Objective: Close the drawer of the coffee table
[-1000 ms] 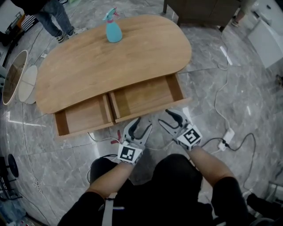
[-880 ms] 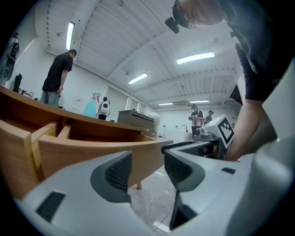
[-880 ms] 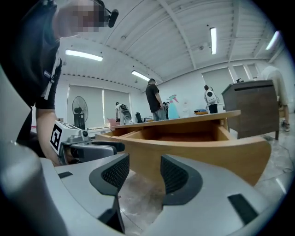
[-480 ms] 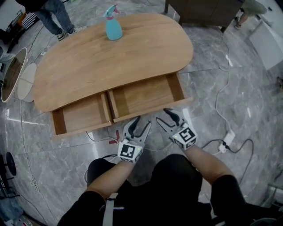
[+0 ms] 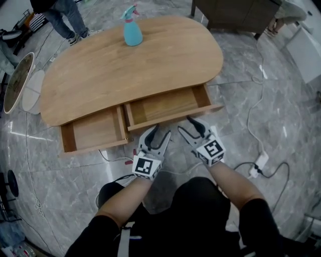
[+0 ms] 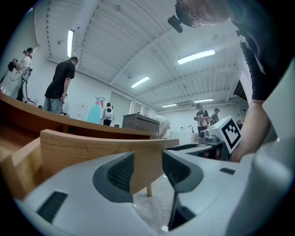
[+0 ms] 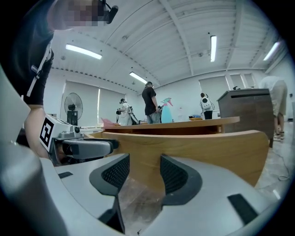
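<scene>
At lower centre of the head view, both forearms (image 5: 228, 178) reach up-frame toward the table.

The left gripper (image 5: 160, 131) has its jaws spread, though they have just been narrowing. Its own view shows the front panel (image 5: 173, 118) of the drawer beyond the gap, and the pads (image 6: 120, 171) press on nothing. The right gripper (image 5: 184, 124) is likewise spread and empty. Its tips are at or just short of the same panel; whether they touch it cannot be told.

The drawer (image 5: 165, 104), centre-right of the frame, is pulled out from under the table top (image 5: 125, 70) and has nothing inside. A second drawer (image 5: 95, 131), centre-left, also stands open. The spray bottle (image 5: 132, 31), upper centre, is upright on the far side of the top. Bystanders (image 5: 65, 15) stand on the floor beyond, upper left.

Step in hand, as judged: the approach is complete or nearly so, with both grippers set at the front panel to push, not to grasp. The next move calls for a level, even push by both toward the top of the frame. The panel should stay square so the drawer does not bind, until its front lies flush under the table edge. The second drawer would then be left to shut.
</scene>
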`<state>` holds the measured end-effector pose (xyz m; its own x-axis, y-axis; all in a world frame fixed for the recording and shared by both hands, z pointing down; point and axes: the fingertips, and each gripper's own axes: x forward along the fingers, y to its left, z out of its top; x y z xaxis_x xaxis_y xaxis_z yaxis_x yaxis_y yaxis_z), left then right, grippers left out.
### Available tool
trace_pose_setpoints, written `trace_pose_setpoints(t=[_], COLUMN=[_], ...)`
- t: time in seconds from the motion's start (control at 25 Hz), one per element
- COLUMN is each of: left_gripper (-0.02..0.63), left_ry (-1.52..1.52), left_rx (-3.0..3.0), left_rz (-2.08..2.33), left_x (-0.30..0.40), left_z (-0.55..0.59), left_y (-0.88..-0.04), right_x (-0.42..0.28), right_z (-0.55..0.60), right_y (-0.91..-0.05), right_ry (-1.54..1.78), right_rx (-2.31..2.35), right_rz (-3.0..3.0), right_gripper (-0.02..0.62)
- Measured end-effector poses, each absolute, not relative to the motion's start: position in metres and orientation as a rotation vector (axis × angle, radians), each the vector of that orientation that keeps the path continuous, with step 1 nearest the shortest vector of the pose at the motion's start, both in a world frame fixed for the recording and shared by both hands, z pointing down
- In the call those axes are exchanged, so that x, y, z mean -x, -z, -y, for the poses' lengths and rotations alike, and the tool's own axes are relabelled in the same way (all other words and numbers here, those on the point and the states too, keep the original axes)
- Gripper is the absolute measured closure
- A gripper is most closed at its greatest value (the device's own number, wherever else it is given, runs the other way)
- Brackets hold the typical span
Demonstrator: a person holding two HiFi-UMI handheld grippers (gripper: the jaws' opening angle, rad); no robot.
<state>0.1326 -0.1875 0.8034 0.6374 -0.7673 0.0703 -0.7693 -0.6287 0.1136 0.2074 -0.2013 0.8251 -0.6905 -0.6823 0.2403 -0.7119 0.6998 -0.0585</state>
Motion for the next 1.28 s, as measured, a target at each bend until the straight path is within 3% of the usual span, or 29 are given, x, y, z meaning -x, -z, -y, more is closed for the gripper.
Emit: trace_pose_setpoints(t=[1.28], left_gripper=[0.42], left_ry=[-0.161], left_rx=[-2.676], left_rz=[1.487], left_x=[-0.106], left_z=[0.322], left_y=[-0.817], right_x=[-0.185], right_z=[0.341], right_y=[-0.825], right_ry=[-0.147], right_rx=[-1.376], right_rz=[2.589], right_gripper=[0.388])
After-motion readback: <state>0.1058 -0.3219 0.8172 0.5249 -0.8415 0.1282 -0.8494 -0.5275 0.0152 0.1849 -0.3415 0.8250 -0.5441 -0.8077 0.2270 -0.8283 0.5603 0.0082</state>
